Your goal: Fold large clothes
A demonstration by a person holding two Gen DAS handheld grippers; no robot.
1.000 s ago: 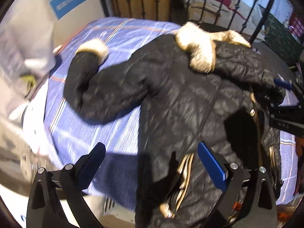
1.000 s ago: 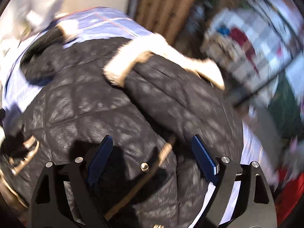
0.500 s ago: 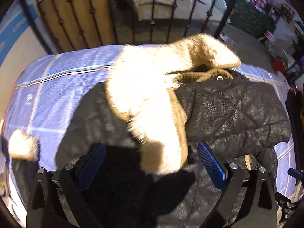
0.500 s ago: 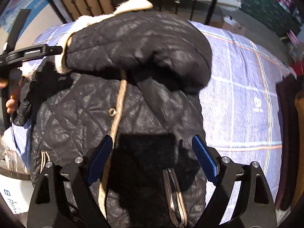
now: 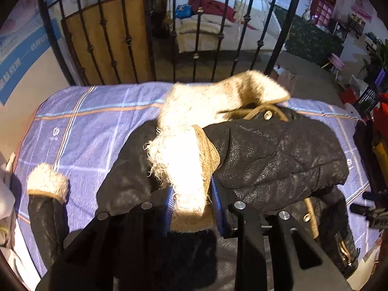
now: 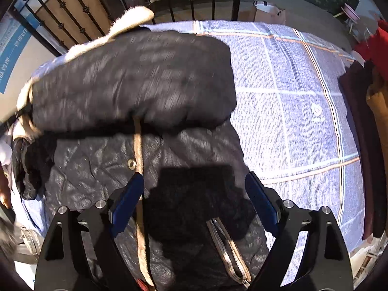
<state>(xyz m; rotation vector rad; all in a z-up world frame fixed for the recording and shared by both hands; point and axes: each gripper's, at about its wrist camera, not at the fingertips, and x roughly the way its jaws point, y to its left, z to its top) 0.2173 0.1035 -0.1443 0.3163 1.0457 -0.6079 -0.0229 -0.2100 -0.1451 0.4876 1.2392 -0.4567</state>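
A black quilted coat (image 5: 278, 160) with pale fur trim is spread over a bed covered by a blue checked sheet (image 5: 92, 131), in front of a black iron railing (image 5: 174, 36). In the left wrist view, the left claw (image 5: 192, 214) is seen closing, and the fur-trimmed end of a sleeve cuff (image 5: 186, 189) lies between its blue pads (image 5: 169, 208), which are drawn in against the fur on both sides. The fur collar (image 5: 218, 97) is seen beyond it, near the far edge of the bed, and a second fur cuff (image 5: 47, 181) is seen on the sleeve that lies at the left edge of the sheet. In the right wrist view, the right claw (image 6: 194, 201) is held wide above the coat's front, with nothing gripped between its pads; a tan trim strip (image 6: 138, 145) and a metal snap (image 6: 131, 163) are seen just beside its left finger, and a zipper (image 6: 228, 249) is seen below it. A folded-over sleeve (image 6: 135, 80) is laid across the coat's upper part. Bare sheet is seen to the right of the coat.
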